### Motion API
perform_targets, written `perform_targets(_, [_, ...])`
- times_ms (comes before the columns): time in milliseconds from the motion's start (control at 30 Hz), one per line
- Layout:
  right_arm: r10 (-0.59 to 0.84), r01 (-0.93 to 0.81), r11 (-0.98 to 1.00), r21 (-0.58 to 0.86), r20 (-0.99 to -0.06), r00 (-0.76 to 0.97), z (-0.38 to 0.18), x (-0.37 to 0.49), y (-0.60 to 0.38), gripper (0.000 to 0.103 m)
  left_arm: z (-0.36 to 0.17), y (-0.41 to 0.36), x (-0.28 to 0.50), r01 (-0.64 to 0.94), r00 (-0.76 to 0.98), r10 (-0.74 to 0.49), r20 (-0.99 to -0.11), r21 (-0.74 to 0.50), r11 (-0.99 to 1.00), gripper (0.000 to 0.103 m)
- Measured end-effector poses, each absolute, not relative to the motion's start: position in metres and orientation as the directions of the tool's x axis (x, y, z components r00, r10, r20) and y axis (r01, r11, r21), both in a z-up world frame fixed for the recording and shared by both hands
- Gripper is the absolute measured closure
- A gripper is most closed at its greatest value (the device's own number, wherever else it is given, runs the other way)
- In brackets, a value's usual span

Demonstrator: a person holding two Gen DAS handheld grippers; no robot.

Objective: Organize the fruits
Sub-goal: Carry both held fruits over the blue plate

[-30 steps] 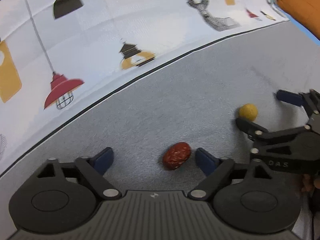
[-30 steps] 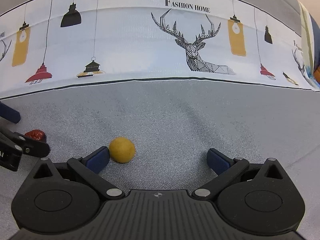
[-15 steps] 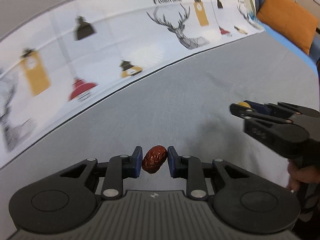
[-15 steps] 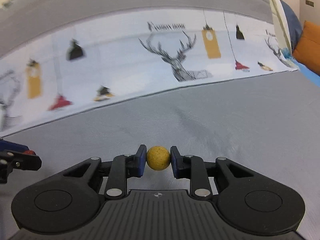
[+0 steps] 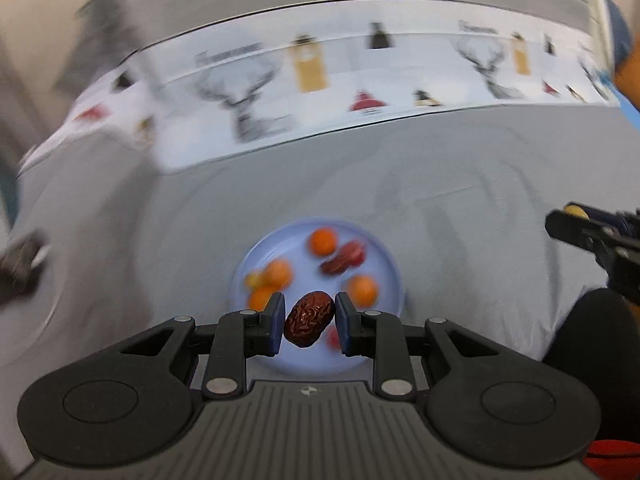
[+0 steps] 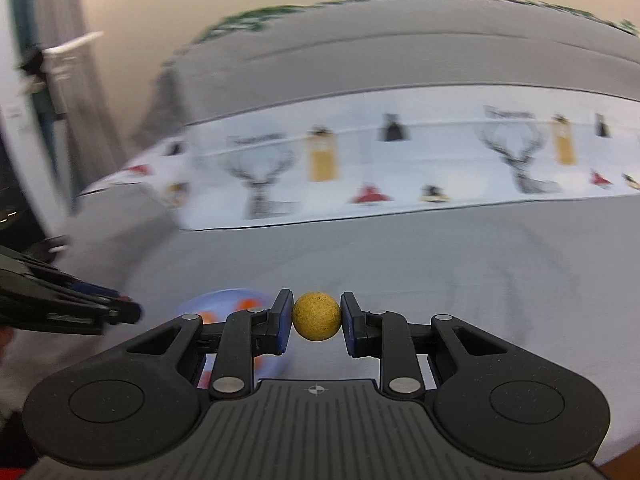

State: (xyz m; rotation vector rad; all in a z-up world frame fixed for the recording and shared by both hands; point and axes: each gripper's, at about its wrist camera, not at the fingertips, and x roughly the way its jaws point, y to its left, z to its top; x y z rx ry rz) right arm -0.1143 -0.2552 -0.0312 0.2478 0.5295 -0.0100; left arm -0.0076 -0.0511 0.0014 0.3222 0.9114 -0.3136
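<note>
A wrinkled, dark red date point(image 5: 309, 319) is pinched between the two blue pads of the left hand-held gripper point(image 5: 310, 322), held in the air over the near part of a pale blue plate point(image 5: 386, 258). The plate lies on a grey cloth-covered surface point(image 5: 460, 184) and carries several blurred orange fruits point(image 5: 322, 241) and a dark red fruit point(image 5: 345, 259); a small red piece shows just beside the date, low between the pads. A round, speckled yellow fruit point(image 6: 316, 316) is clamped between the pads of the right hand-held gripper point(image 6: 316, 318), which hangs above the grey surface to the right of the plate, whose rim point(image 6: 224, 295) peeks out behind its left finger. In the left wrist view the right hand-held gripper reaches in from the right edge with the yellow fruit at its tip; in the right wrist view the left hand-held gripper enters from the left edge. Beyond the grey cloth runs a white band printed with deer heads and lamps point(image 6: 400, 168), all smeared by motion blur.
</note>
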Motion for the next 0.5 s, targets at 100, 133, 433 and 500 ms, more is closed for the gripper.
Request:
perform_targets(100, [0.137,-0.023,0.973,0.230,-0.492,0.860,-0.019,-0.129,-0.223,0.076,0.008,-0.019,-0.027,0.331,0.578,-0.099,-0.810,0.121,0.936,0.073])
perform_targets(133, [0.159,-0.054,0.974,0.222,-0.491,0.856,-0.018,-0.134,-0.212,0.076,0.009,-0.010,-0.033,0.316,0.582,-0.093,-0.808,0.119,0.941,0.073])
perform_targets(433, [0.161,-0.094,0.985,0.145,-0.581,0.798,-0.031,-0.165,-0.170,0.076,0.000,0.028,-0.073,0.260,0.559,-0.104,-0.822,0.055,0.964,0.073])
perform_targets(500, [0.151,-0.093,0.987,0.130,-0.575,0.804,-0.027,-0.170,-0.167,0.076,0.001,0.030,-0.075,0.260,0.567,-0.115,-0.816,0.045,0.965,0.074])
